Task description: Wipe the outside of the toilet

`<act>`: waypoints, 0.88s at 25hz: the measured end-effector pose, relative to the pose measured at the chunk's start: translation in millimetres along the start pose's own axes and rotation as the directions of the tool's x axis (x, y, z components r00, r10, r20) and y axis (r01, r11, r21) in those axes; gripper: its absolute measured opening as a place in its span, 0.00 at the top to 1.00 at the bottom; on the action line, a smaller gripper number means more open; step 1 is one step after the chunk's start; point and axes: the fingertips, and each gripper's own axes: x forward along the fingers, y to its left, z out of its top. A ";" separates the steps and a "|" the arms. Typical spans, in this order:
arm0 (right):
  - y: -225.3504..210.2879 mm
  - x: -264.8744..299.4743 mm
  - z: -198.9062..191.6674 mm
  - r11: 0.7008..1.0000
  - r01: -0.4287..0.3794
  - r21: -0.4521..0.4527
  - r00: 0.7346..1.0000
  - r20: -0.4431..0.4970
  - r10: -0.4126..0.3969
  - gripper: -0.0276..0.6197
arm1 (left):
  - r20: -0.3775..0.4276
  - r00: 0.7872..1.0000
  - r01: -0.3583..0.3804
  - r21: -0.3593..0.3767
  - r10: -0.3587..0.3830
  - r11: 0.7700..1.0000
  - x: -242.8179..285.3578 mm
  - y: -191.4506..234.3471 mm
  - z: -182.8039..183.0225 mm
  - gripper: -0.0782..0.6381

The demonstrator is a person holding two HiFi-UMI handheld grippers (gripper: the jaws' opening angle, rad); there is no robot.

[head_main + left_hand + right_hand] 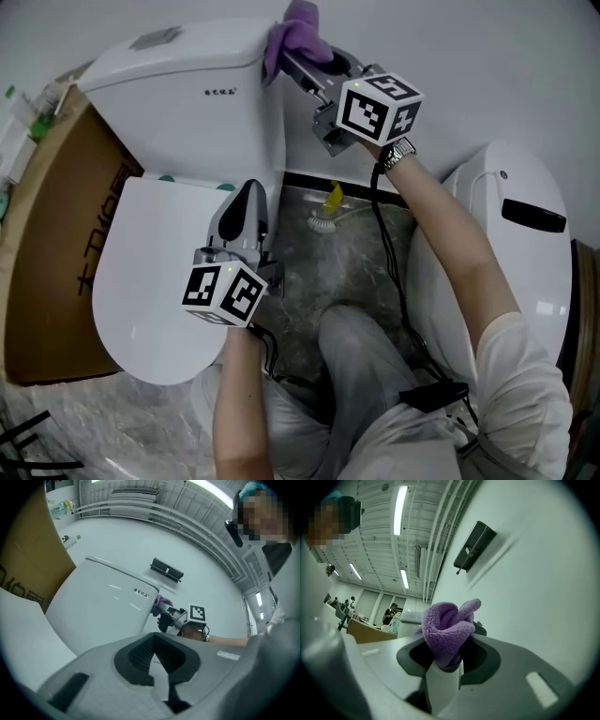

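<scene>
The white toilet has its tank (187, 94) at the top of the head view and a closed lid (159, 272) below it. A purple cloth (298, 36) is pressed against the tank's top right corner, and my right gripper (292, 58) is shut on it. The right gripper view shows the cloth (447, 625) bunched between the jaws of that gripper (445, 663). My left gripper (248, 192) hovers over the lid's right edge, pointing at the tank, shut and empty. The left gripper view shows that gripper (154, 641), the tank (103, 616) and the cloth (161, 604).
A brown cardboard sheet (66, 234) leans on the toilet's left side. A second white toilet (511, 244) stands at the right. A brush with a yellow part (325, 217) lies on the grey floor between them. A black box (474, 545) hangs on the wall.
</scene>
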 end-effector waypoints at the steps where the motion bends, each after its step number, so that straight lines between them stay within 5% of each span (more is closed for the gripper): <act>1: 0.1 -2.1 -12.1 1.000 0.003 0.001 1.000 -0.015 -0.003 0.74 | 0.007 1.000 0.003 -0.004 -0.003 1.000 -0.2 0.1 2.4 0.88; 7: -5.5 -29.0 -117.8 0.999 0.054 -0.003 0.984 -0.170 -0.054 0.74 | 0.045 0.999 0.021 -0.030 -0.019 0.999 -3.6 -0.7 9.5 0.88; 15: -3.6 -65.0 -245.6 0.995 0.096 0.010 0.919 -0.384 -0.085 0.74 | 0.027 0.999 0.041 -0.006 -0.040 0.999 -2.2 -2.7 5.3 0.88; 19: 7.1 -83.7 -292.9 0.996 0.092 -0.005 0.877 -0.473 -0.084 0.74 | 0.046 0.998 0.043 -0.007 -0.043 0.999 -5.8 -2.3 11.7 0.88; 22: 18.6 -92.6 -312.0 0.994 0.112 0.014 0.869 -0.487 -0.091 0.74 | 0.051 0.997 0.052 0.026 -0.053 0.998 -6.9 -3.3 15.7 0.88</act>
